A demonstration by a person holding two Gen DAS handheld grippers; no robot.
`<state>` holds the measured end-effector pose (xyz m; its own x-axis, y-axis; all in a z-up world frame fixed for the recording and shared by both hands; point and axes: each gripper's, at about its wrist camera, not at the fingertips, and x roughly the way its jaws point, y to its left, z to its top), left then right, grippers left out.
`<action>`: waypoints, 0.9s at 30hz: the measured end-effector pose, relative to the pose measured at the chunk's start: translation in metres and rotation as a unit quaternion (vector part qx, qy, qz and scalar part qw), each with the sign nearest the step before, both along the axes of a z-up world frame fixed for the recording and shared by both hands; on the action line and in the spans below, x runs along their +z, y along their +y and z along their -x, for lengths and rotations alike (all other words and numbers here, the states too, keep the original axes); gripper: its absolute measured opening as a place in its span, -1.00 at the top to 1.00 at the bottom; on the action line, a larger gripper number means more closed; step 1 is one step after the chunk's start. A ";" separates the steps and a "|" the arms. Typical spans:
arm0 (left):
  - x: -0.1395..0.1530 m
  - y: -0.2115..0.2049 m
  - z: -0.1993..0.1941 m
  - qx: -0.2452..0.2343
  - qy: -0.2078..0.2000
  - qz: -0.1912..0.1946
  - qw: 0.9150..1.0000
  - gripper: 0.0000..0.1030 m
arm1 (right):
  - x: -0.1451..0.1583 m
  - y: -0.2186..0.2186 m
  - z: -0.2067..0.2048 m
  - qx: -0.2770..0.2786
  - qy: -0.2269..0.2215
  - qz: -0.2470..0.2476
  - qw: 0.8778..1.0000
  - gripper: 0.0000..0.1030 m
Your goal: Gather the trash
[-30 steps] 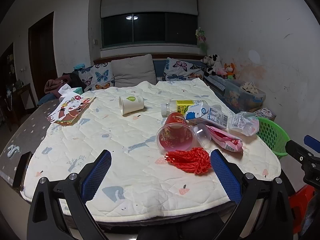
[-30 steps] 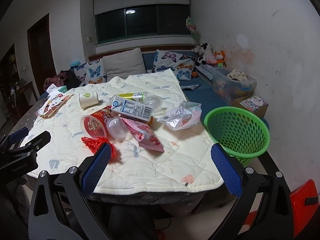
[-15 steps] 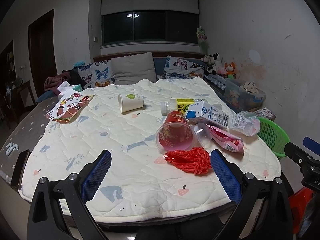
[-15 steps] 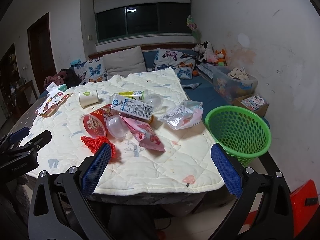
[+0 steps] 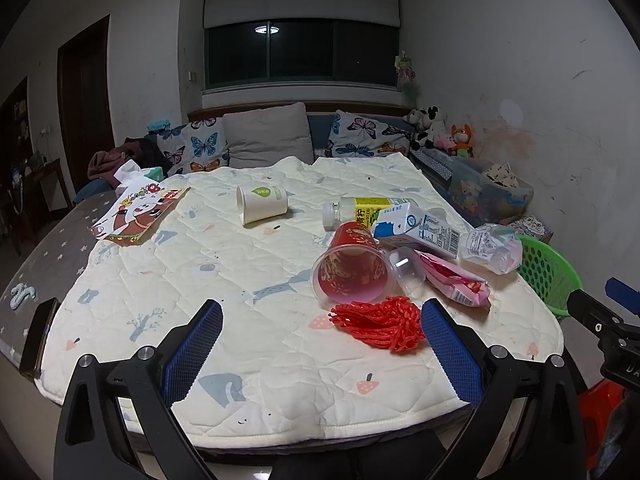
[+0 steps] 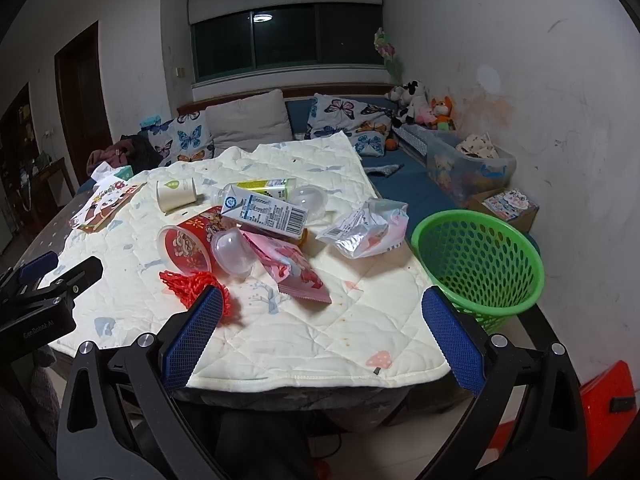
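While both jaws gape empty, red mesh (image 5: 380, 322) lies btwn left gripper (image 5: 322, 346) pads.

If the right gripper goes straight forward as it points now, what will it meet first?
Probably the pink snack wrapper, which lies nearest on the quilt between the open fingers of the right gripper. Depth is unclear.

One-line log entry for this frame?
left claw open, empty | right claw open, empty | trash on quilt | green basket empty
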<state>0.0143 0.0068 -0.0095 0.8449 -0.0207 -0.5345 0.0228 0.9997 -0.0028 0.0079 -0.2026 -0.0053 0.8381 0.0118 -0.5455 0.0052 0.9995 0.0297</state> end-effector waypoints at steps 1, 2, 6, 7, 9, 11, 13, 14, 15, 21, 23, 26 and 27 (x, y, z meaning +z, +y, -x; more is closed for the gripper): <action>0.000 0.000 -0.001 -0.001 0.001 0.000 1.000 -0.87 | -0.001 0.000 0.000 0.000 0.000 0.001 1.000 -0.92; 0.000 0.000 -0.001 -0.001 0.001 0.001 1.000 -0.87 | -0.001 0.001 -0.002 0.000 0.001 0.002 1.000 -0.92; -0.001 0.000 -0.003 0.000 0.003 0.001 1.000 -0.87 | -0.003 0.001 -0.004 0.001 0.004 0.002 1.000 -0.92; -0.001 0.000 -0.003 0.000 0.003 0.002 1.000 -0.87 | -0.003 0.001 -0.004 0.001 0.003 0.001 1.000 -0.92; -0.001 0.000 -0.004 0.000 0.003 0.000 1.000 -0.87 | -0.003 0.001 -0.004 0.002 0.005 0.000 1.000 -0.92; -0.002 0.000 -0.006 0.001 0.004 0.001 1.000 -0.87 | -0.004 0.001 -0.005 0.001 0.005 0.001 1.000 -0.92; -0.002 0.000 -0.005 0.002 0.004 0.000 1.000 -0.87 | -0.005 0.000 -0.006 0.001 0.006 -0.001 1.000 -0.92; -0.003 0.000 -0.007 0.002 0.005 0.001 1.000 -0.87 | -0.004 0.000 -0.006 0.001 0.006 -0.001 1.000 -0.92; -0.004 0.000 -0.008 0.002 0.006 0.001 1.000 -0.87 | -0.005 0.000 -0.007 0.000 0.007 0.001 1.000 -0.92; -0.006 -0.001 -0.012 0.001 0.011 0.001 1.000 -0.87 | -0.008 0.001 -0.011 0.002 0.013 0.001 1.000 -0.92; -0.006 0.000 -0.012 0.002 0.011 0.001 1.000 -0.87 | -0.008 0.002 -0.012 0.002 0.015 0.000 1.000 -0.92; -0.006 -0.001 -0.015 0.001 0.013 0.001 1.000 -0.87 | -0.008 0.002 -0.013 0.002 0.015 0.000 1.000 -0.92; -0.007 -0.001 -0.016 0.002 0.014 0.001 1.000 -0.87 | -0.008 0.002 -0.013 0.003 0.015 -0.001 1.000 -0.92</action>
<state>0.0300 0.0059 -0.0162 0.8301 -0.0188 -0.5574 0.0196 0.9998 -0.0046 0.0206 -0.2005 -0.0137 0.8213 0.0173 -0.5702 0.0003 0.9995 0.0309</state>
